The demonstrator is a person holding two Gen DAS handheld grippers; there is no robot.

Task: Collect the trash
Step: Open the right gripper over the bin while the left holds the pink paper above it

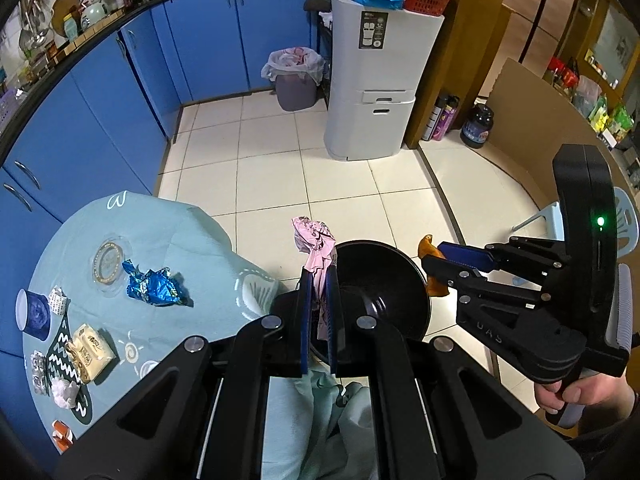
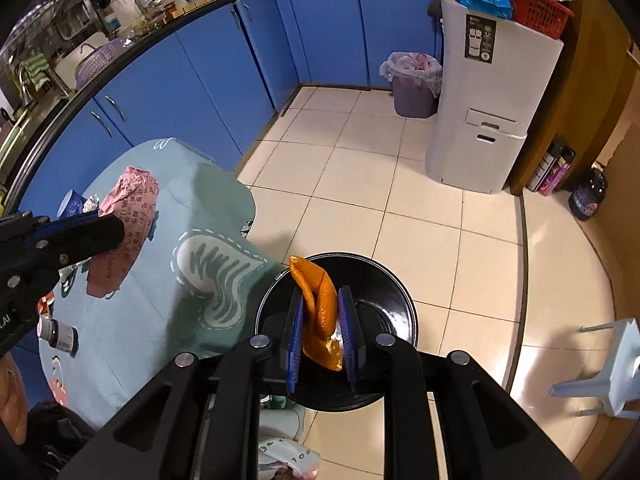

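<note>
Left-wrist view first: my left gripper (image 1: 319,300) is clamped tight on a pink wrapper (image 1: 314,246), held just beside the black bin (image 1: 384,280) below; blue foil (image 1: 154,286) lies on the table (image 1: 192,232). Right-wrist view: my right gripper (image 2: 322,334) stands slightly parted with an orange peel (image 2: 320,304) between its pads, the right pad apart from it, directly over the bin.

Each view is taken from just behind a claw, angled steeply down; shared are the black bin (image 1: 382,280) (image 2: 360,292), the desk (image 1: 192,236) (image 2: 160,320) and blue cabinets (image 1: 120,112) (image 2: 192,80).
</note>
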